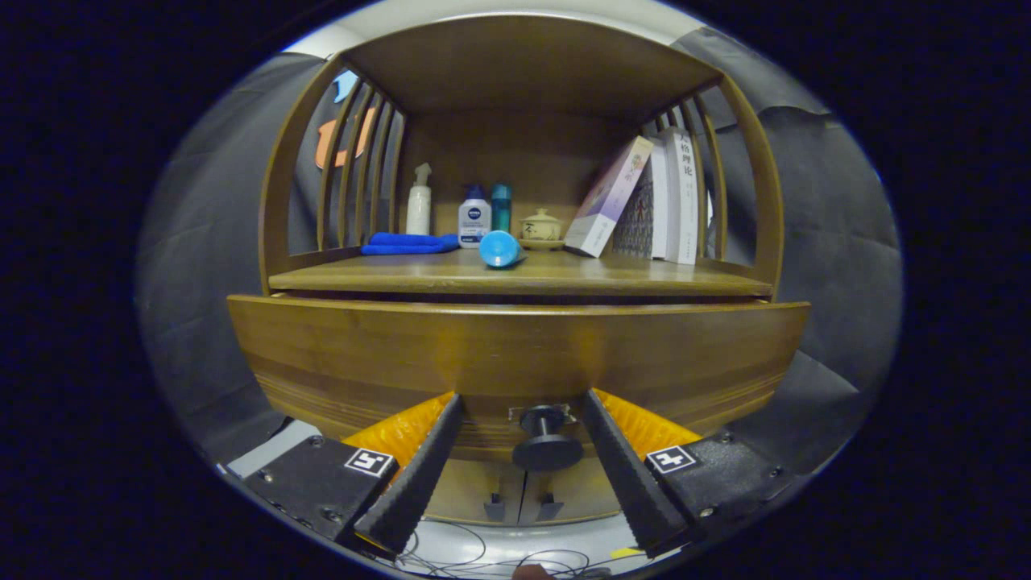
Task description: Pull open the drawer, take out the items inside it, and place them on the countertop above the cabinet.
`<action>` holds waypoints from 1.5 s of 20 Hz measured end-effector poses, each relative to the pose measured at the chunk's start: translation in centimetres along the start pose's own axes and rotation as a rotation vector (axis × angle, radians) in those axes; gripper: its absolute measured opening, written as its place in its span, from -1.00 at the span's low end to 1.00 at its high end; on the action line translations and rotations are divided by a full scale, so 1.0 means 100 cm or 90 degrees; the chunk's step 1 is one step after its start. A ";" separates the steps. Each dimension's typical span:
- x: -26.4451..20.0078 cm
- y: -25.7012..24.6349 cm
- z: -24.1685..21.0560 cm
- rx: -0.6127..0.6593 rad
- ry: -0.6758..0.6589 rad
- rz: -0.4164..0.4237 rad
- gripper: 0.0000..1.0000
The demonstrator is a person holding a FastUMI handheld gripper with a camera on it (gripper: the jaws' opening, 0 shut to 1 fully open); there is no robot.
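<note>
The wooden drawer front (515,354) spans the cabinet just under the countertop (515,278). It seems to stand slightly forward of the cabinet, with a dark gap along its top, and its inside is hidden. A dark round knob (548,445) sticks out low on the front. My gripper (522,399) is open, its fingers spread wide with the knob between them, nearer the right finger. Neither finger touches the knob, and both tips sit close to the drawer front.
On the countertop lie a folded blue cloth (407,243) and a blue cylinder (499,248) on its side. Behind them are a white spray bottle (419,209), two small bottles (474,216), a lidded pot (540,227) and leaning books (644,201). Below the drawer are cabinet doors (519,503) and floor cables (483,556).
</note>
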State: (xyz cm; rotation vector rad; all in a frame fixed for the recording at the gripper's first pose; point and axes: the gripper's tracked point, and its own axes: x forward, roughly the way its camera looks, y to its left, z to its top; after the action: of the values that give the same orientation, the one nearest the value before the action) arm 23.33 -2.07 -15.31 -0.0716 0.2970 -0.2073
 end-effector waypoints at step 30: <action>-0.213 -0.015 0.070 -0.011 -0.120 0.133 0.99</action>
State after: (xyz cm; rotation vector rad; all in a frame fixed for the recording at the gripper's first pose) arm 5.21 1.26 -2.48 -0.0765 0.1172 0.0093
